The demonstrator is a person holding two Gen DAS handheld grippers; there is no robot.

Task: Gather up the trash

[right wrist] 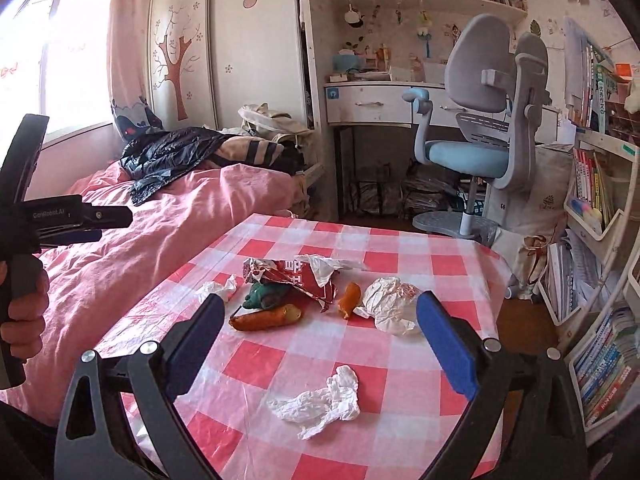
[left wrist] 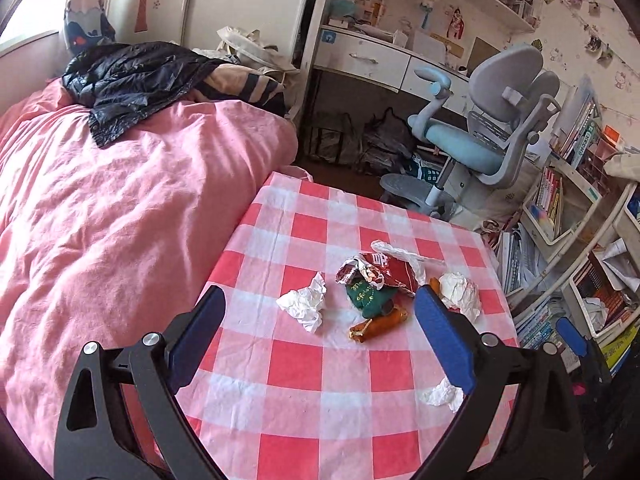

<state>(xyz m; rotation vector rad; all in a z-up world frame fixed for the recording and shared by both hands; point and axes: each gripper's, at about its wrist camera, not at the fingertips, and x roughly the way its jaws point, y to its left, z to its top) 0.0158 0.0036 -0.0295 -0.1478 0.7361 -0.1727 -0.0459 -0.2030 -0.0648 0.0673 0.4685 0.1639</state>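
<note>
Bedroom worktop (right wrist: 400,360) under checked cloth carrying trash: red wrapper (right wrist: 296,276) lying centre, crumpled paper (right wrist: 394,308) at 3 o'clock, tissue (right wrist: 320,404) at 6. Both light, soft, crushing easily; pinching raised folds seems best. Left tool (left wrist: 320,312) and right tool (right wrist: 320,320) hovering, jaws spread wide, holding nothing.

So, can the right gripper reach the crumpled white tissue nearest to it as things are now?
Probably yes. The right gripper is open, and the tissue lies alone on the checked cloth with nothing in between.
</note>
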